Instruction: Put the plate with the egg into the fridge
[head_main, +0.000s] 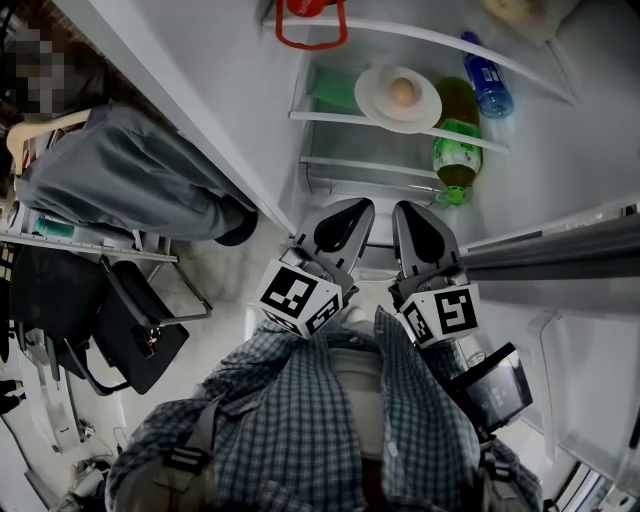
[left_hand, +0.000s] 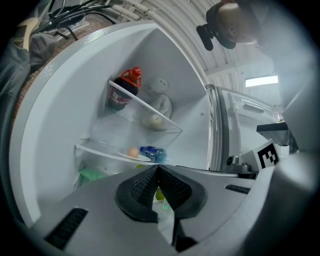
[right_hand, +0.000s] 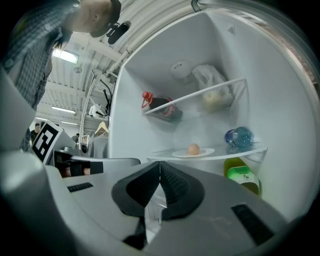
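Now the plate (head_main: 374, 100) with the egg (head_main: 403, 92) sits on a shelf (head_main: 325, 117) in the fridge (head_main: 570, 160), upper centre of the head view, with a blue bottle (head_main: 488, 88) beside it. Below, at frame centre, the left gripper (left_hand: 158, 169) and right gripper (right_hand: 159, 164) are clenched and empty.

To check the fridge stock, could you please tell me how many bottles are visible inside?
3. A dark red-capped bottle is on the upper shelf, a blue bottle lies beside the egg plate, and a green-labelled bottle sits below. Others may be hidden.
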